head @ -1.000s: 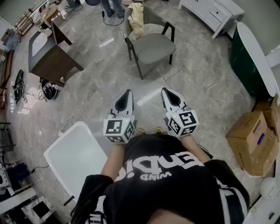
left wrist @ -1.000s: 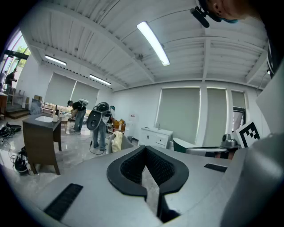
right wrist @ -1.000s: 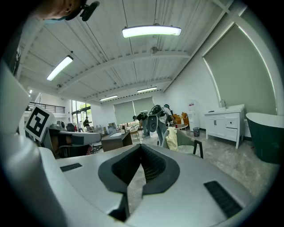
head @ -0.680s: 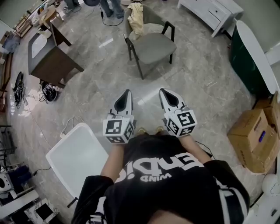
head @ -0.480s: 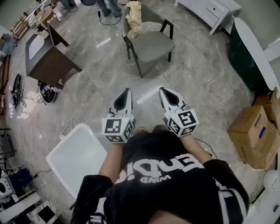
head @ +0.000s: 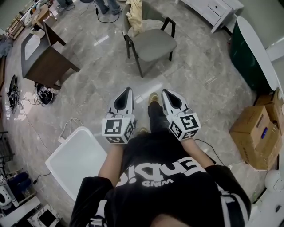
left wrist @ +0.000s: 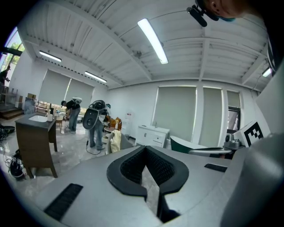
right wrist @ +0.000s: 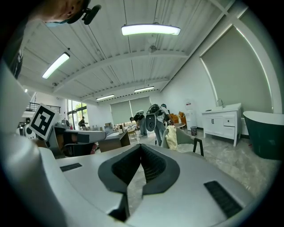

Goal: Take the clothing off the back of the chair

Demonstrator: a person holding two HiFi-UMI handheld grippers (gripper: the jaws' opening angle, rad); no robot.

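Grippers first, from the head view: the left gripper (head: 128, 91) and the right gripper (head: 165, 92) are held side by side above the grey marble floor (head: 95, 91), both pointing toward a grey armchair (head: 153, 44) that stands well ahead of them. A cream piece of clothing (head: 133, 12) hangs over the chair's backrest on its far side. One shoe (head: 154, 97) of the person shows between the two grippers. A dark wooden vanity (head: 44, 62) stands at the upper left, a white panel (head: 77, 162) lies at the lower left, and a cardboard box (head: 255, 137) sits at the right below a dark green bathtub (head: 250, 57). In the left gripper view the jaws of the left gripper (left wrist: 145, 148) meet at their tips with nothing between them; beyond them the clothing (left wrist: 115, 141) drapes the chair back, with people (left wrist: 95, 124) standing behind it and a white cabinet (left wrist: 153, 135) to its right. In the right gripper view the right gripper (right wrist: 141, 146) is likewise closed and empty, and the clothing (right wrist: 171, 136) hangs on the chair (right wrist: 188, 139) in the distance, far from the jaws.
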